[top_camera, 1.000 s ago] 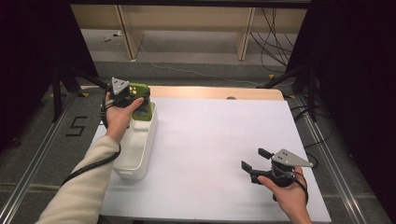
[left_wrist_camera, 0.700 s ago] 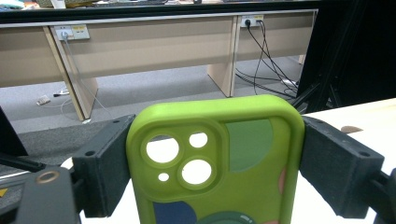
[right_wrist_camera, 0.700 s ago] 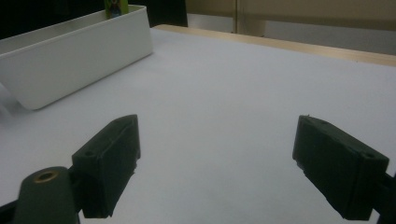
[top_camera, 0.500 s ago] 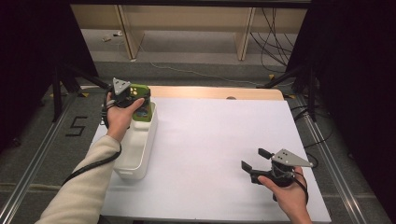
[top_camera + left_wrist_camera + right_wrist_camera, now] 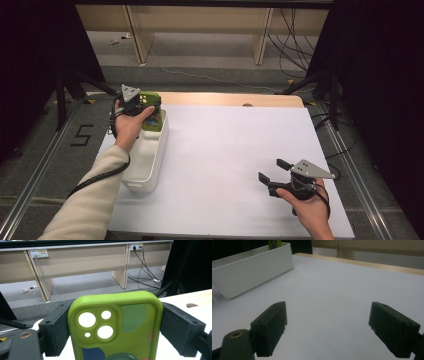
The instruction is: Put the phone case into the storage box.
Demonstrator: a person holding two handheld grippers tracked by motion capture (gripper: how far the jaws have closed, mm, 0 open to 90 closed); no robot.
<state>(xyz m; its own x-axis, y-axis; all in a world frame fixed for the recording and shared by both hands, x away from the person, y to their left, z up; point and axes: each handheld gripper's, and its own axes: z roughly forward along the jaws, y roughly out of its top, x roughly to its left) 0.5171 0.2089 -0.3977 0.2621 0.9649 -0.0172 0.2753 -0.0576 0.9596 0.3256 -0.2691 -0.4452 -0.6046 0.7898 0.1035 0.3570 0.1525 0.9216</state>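
The left gripper pinches a green phone case by its two long edges, the jaws pressed flat against its sides, camera cut-outs facing the gripper's camera. In the high view the case hangs over the far end of the white bin, just above its rim, so it looks either freshly lifted out of the bin or about to be dropped in; the pictures do not settle which. The bin itself sits on the left edge of the white mat, and I can make out nothing else inside it. Well apart from the bin, near the mat's front right corner, the right gripper rests with jaws spread and nothing between them. What seems left is carrying the case on and releasing it.
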